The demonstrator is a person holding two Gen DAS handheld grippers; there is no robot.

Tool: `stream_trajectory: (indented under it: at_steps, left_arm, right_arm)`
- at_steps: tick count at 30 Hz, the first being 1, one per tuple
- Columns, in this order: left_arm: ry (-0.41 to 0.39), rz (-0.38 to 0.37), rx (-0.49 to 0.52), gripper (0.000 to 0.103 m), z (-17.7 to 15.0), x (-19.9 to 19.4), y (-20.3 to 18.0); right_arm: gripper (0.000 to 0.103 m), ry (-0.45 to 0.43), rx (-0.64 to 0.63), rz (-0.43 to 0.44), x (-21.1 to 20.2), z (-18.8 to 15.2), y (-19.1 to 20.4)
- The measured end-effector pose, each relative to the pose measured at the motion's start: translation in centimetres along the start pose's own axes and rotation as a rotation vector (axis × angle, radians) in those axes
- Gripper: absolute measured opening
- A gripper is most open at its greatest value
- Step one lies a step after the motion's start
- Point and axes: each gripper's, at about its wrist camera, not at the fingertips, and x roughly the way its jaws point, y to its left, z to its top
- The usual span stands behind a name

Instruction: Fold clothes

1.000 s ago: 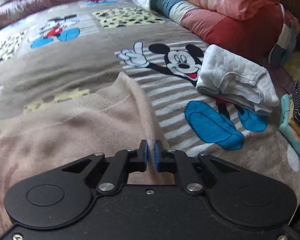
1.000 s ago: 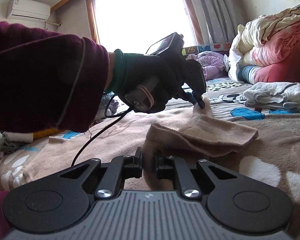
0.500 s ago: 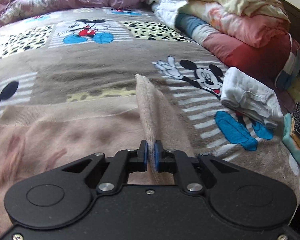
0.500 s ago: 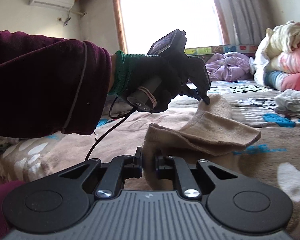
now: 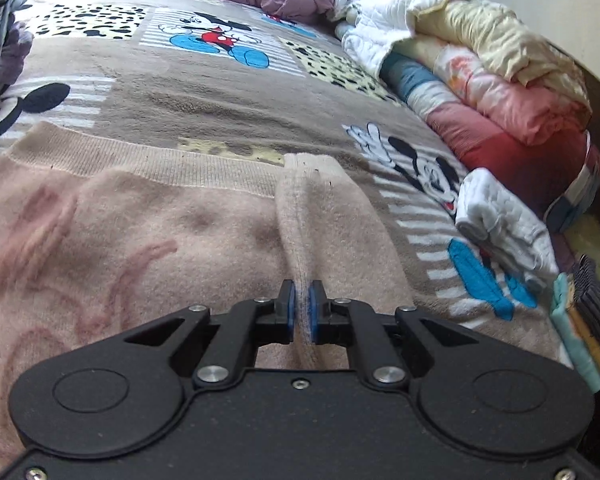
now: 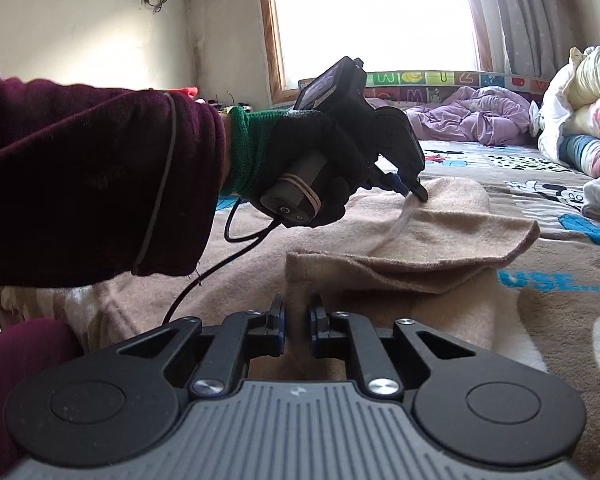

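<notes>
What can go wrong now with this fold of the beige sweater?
1. The left gripper pinches only a thin ridge of the beige knit sweater; it may slip out.
2. The right gripper holds a thick folded edge with jaws barely closed, so layers could separate.
3. The folded-over flap looks uneven and may land crooked.

Both grippers' fingers (image 6: 278, 326) pinch beige sweater (image 6: 440, 236).

Both mounted low, close over the bed (image 5: 228, 108) — facing across the same beige sweater (image 5: 148, 240) (image 6: 440, 232) from different ends.
</notes>
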Motion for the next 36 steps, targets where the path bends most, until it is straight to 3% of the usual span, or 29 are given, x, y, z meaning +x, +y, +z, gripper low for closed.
stream_trajectory:
  at_steps: [2, 5, 8, 11, 13, 17, 22, 25, 29, 32, 36]
  left_arm:
    - [-0.027, -0.026, -0.027, 0.005, 0.1, -0.5, 0.5]
    - [-0.001, 0.017, -0.02, 0.005, -0.1, 0.3, 1.0]
    - [0.038, 0.088, 0.017, 0.01, -0.8, 1.5, 1.2]
    - [0.026, 0.087, 0.028, 0.013, -0.8, 0.2, 0.7]
    - [0.0, 0.107, 0.073, 0.029, -1.2, -1.5, 0.2]
    - [-0.068, 0.116, 0.102, 0.042, -3.0, -6.3, -0.3]
    - [-0.16, 0.075, 0.006, 0.055, -8.2, -13.4, 0.4]
    - [-0.172, 0.041, -0.05, 0.056, -11.5, -16.2, 0.4]
    - [-0.165, -0.021, -0.096, 0.062, -15.1, -18.8, -0.4]
    - [-0.146, -0.063, -0.082, 0.065, -16.6, -19.9, -1.2]
    - [-0.12, -0.04, -0.012, 0.067, -18.3, -19.7, -2.5]
  right_arm:
    - [0.013, -0.01, -0.004, 0.008, -0.1, 0.1, 0.0]
    - [0.013, -0.012, -0.016, 0.017, 0.2, 0.1, 0.2]
    - [0.013, 0.065, -0.052, 0.024, 1.8, -0.4, 0.6]
    - [0.015, 0.098, -0.085, 0.022, 2.6, -0.7, 0.7]
    - [0.017, 0.095, -0.088, 0.026, 2.4, -0.7, 0.6]
    - [0.034, 0.064, -0.125, 0.051, 1.0, -0.8, 1.1]
    - [0.037, 0.008, -0.082, 0.084, -3.8, -0.5, 0.1]
    - [0.037, -0.063, -0.044, 0.021, -7.2, -0.2, -1.7]
    - [0.037, -0.059, -0.069, -0.083, -8.3, -0.7, -2.8]
    - [0.037, -0.047, -0.126, -0.104, -8.4, -1.2, -2.5]
    - [0.035, -0.006, -0.19, -0.096, -6.9, -1.9, -1.2]
